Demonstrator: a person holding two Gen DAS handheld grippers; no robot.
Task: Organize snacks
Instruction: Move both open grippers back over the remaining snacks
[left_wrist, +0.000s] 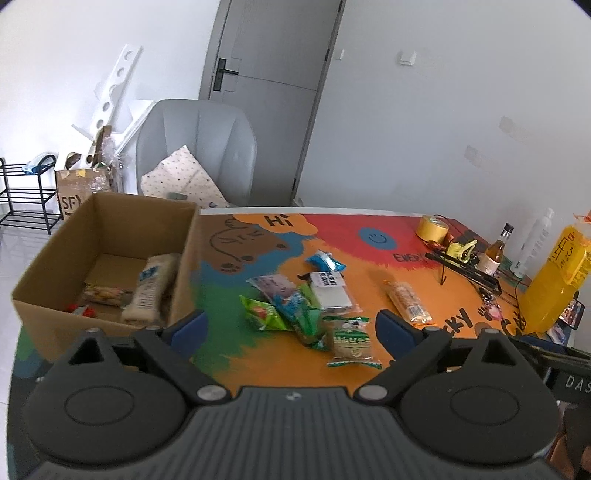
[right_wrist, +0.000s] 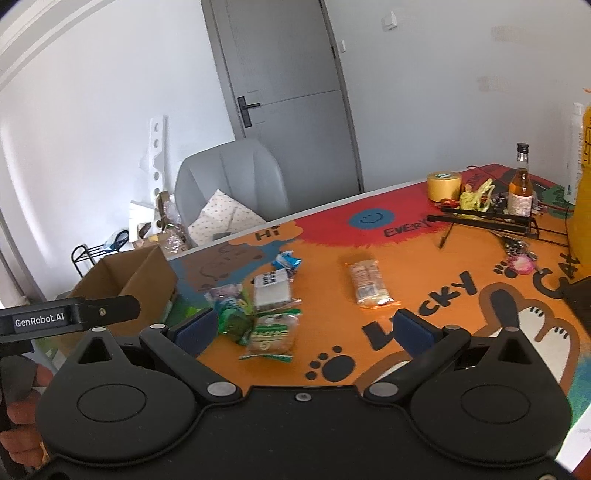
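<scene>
Left wrist view: left claw spread above snack packets beside the cardboard box; right claw also spread, empty.

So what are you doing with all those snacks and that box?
A person is sorting snacks with a gripper in each hand. The left gripper and right gripper both hover with open jaws, holding nothing. A few snacks already lie in the cardboard box. A pile of packets and one orange-wrapped cracker pack wait on the colourful table.
</scene>
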